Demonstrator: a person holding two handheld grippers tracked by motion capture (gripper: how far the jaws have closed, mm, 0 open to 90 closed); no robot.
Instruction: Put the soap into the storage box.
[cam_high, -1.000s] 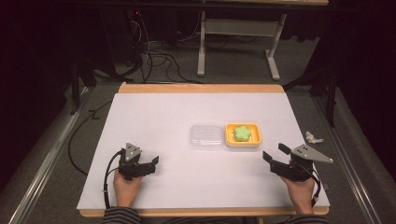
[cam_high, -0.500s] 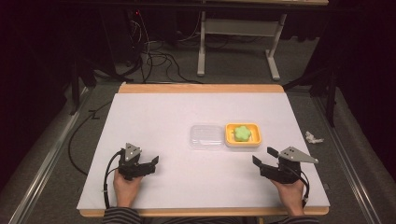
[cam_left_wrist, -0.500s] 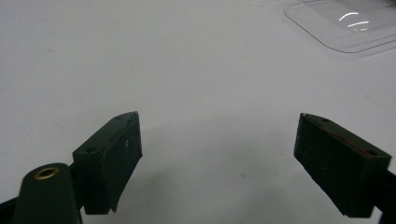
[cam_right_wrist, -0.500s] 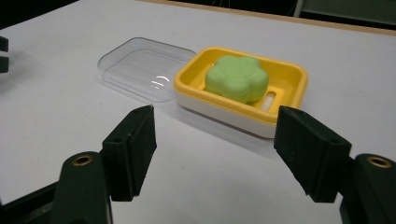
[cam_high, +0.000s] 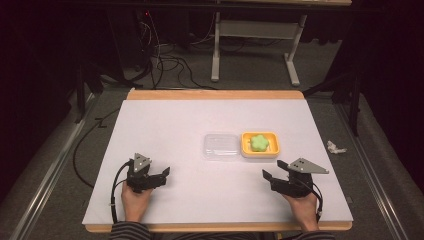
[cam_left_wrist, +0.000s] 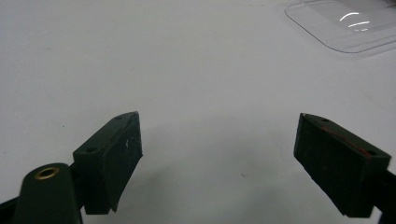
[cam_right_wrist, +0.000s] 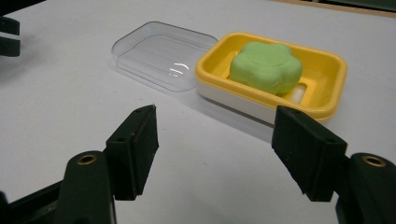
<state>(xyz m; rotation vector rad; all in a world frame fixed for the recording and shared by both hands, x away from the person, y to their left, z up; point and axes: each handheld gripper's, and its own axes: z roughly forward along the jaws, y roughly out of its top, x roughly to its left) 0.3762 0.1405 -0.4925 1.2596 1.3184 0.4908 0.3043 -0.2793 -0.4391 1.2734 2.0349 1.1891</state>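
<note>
A yellow soap dish holds a green flower-shaped soap right of the table's middle. Its clear plastic lid lies flat just left of the dish, touching it. My right gripper stands open near the front right, its jaws pointing at the dish from a short way off. My left gripper rests open at the front left over bare table, with the lid far ahead to its upper right.
The white table has a wooden far edge. A crumpled white scrap lies on the floor off the right side. Cables and a desk frame stand beyond the far edge.
My right gripper has moved left and a little toward the soap dish. The left gripper has stayed in place.
</note>
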